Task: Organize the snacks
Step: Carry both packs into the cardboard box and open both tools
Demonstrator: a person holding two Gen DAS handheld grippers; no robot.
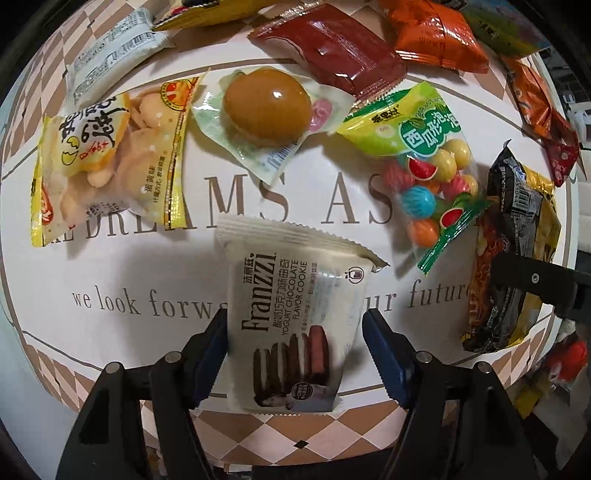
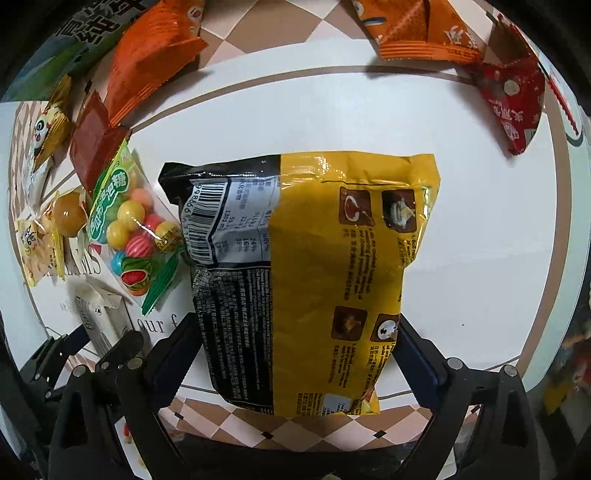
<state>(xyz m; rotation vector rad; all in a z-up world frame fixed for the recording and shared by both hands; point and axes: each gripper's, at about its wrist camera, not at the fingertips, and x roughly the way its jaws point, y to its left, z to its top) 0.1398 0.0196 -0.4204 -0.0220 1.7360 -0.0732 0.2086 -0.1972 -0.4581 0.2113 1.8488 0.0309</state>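
A white Franzzi cookie pack [image 1: 295, 332] lies near the front edge of the round white table [image 1: 110, 266]. My left gripper [image 1: 293, 317] points straight down over it, both blue pads against its long sides, shut on it. A large yellow and black noodle bag [image 2: 325, 258] lies flat at the table's right side. My right gripper [image 2: 295, 325] straddles the bag's near half with its jaws very wide, the bag's edges right at the pads and no squeeze visible. The left wrist view shows a black finger [image 1: 532, 280] of it over the noodle bag [image 1: 517, 240].
A gumball bag [image 1: 424, 166] lies between the two packs. Behind are a sealed braised egg [image 1: 266, 107], a yellow biscuit bag [image 1: 107, 162], a red-brown pack [image 1: 332, 48], orange packs [image 1: 436, 33] and a red pack [image 2: 513, 107]. The diamond-patterned rim [image 1: 295, 432] is the near edge.
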